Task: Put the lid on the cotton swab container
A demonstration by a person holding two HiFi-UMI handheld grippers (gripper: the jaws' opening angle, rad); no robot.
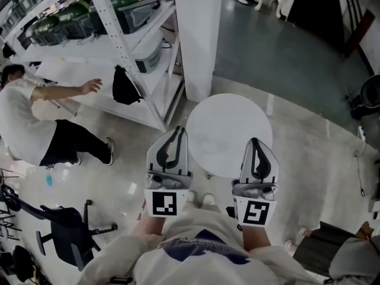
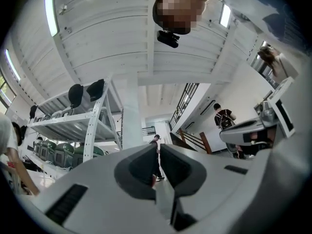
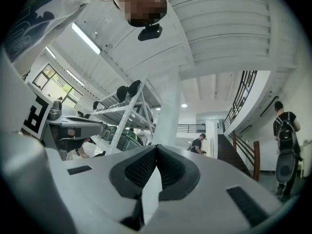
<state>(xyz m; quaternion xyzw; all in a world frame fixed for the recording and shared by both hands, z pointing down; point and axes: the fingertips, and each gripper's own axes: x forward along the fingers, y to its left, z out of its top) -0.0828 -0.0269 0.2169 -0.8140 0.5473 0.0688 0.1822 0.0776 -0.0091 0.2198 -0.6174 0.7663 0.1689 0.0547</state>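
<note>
**Both grippers raised, no container in sight**

Nearest: left gripper (image 1: 177,133) and right gripper (image 1: 255,142), held close to the person's chest, side by side, jaws pointing up and away from the body. The left jaws stand a narrow slit apart with nothing between them. The right jaws are pressed together, pads meeting, and hold nothing.

Just beyond: round white table (image 1: 237,114). Its top is bare where it shows — the grippers cover its near edge.

Farther: white pillar (image 1: 199,34), metal shelf rack (image 1: 119,40), and a crouching person (image 1: 24,111) reaching toward the rack. An office chair (image 1: 65,224) stands at lower left.

The cotton swab container and its lid appear in none of the three views. Both gripper views look at ceiling and a far hall, not at any work surface. Which way the container points and how its long axis runs cannot be told.

Step, as a judgement: the task is not under way here — nothing is being picked or placed. The next move calls for tipping the grippers down, finding the container and lid, and spreading the right jaws before any grasp. The left jaws would likely need widening too.
</note>
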